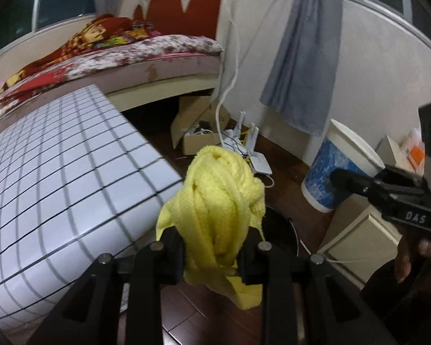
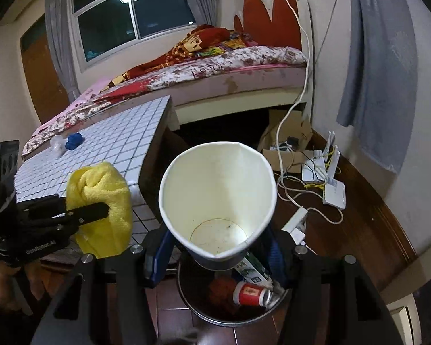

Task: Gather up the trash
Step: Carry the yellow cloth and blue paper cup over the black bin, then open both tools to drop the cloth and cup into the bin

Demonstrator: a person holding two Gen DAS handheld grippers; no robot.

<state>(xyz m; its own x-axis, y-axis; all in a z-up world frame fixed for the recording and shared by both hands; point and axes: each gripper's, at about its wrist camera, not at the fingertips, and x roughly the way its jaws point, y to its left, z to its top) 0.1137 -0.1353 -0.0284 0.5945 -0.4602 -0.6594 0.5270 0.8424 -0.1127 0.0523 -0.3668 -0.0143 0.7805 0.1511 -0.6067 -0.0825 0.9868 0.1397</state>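
A crumpled yellow cloth (image 1: 218, 195) is pinched in my left gripper (image 1: 212, 247), which is shut on it beside the tiled table's (image 1: 57, 172) corner. My right gripper (image 2: 218, 254) is shut on a white and blue paper cup (image 2: 218, 189), squeezing its lower part so that the empty mouth faces the camera. Below the cup stands a round black trash bin (image 2: 204, 314) holding a red can (image 2: 250, 294) and a green and white carton (image 2: 251, 270). The right wrist view also shows the left gripper (image 2: 100, 202) with the yellow cloth (image 2: 106, 184). The left wrist view shows the right gripper (image 1: 342, 172) with the paper cup (image 1: 327, 178).
A blue scrap (image 2: 74, 141) and a clear plastic piece (image 2: 57, 143) lie on the tiled table (image 2: 115, 141). Behind it is a bed (image 2: 230, 66). A cardboard box (image 2: 287, 143), routers (image 2: 330, 181), cables and a power strip (image 2: 294, 221) lie on the wooden floor. A white cabinet (image 1: 359, 238) stands at the right.
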